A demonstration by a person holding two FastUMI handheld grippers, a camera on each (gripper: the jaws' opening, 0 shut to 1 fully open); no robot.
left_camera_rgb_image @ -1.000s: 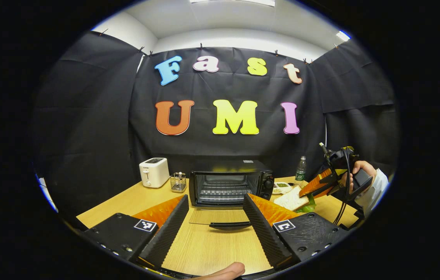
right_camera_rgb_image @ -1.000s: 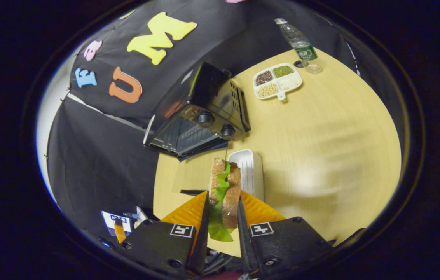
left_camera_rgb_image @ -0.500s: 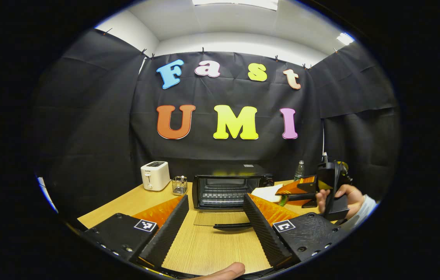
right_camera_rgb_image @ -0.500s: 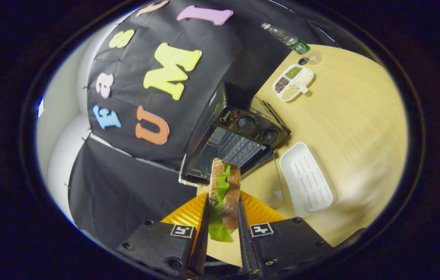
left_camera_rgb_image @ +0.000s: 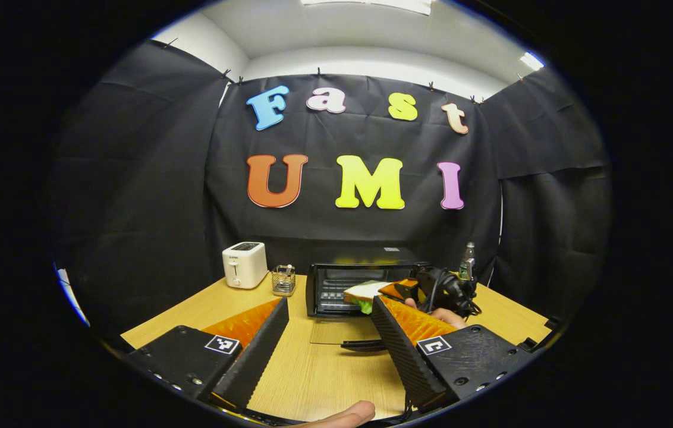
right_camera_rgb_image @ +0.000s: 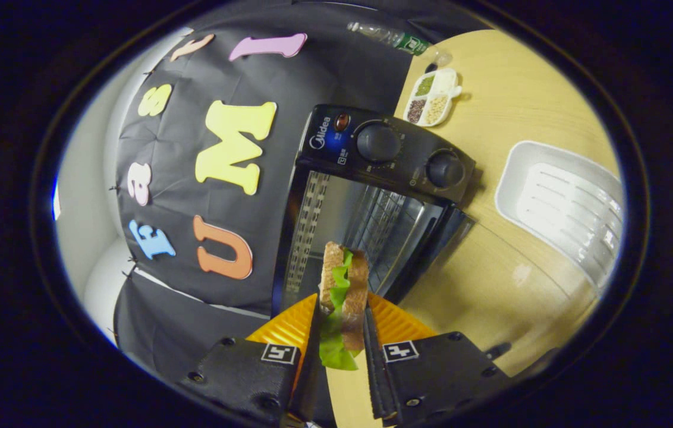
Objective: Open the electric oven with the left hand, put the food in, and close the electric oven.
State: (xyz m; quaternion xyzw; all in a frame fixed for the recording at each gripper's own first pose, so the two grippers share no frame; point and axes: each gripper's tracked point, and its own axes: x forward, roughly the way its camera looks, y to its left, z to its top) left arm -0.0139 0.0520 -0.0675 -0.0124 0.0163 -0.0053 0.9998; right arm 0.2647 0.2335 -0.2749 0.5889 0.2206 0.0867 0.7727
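Oven (right_camera_rgb_image: 372, 196) knobs face the right gripper view; right gripper (right_camera_rgb_image: 341, 324) jaws clamp the sandwich (right_camera_rgb_image: 343, 291) (rolled sideways), left gripper (left_camera_rgb_image: 327, 339) jaws gape.

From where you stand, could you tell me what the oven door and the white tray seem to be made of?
Oven door: clear glass, apparently; the table's wood grain shows through it, with a dark handle along its edge. White tray: probably glossy moulded plastic, ribbed floor, soft highlights.

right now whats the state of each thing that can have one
oven door: open, folded down flat
oven: rack inside bare
sandwich: held at the oven's mouth
right gripper: shut on the sandwich
left gripper: open, holding nothing
white tray: empty
bottle: upright
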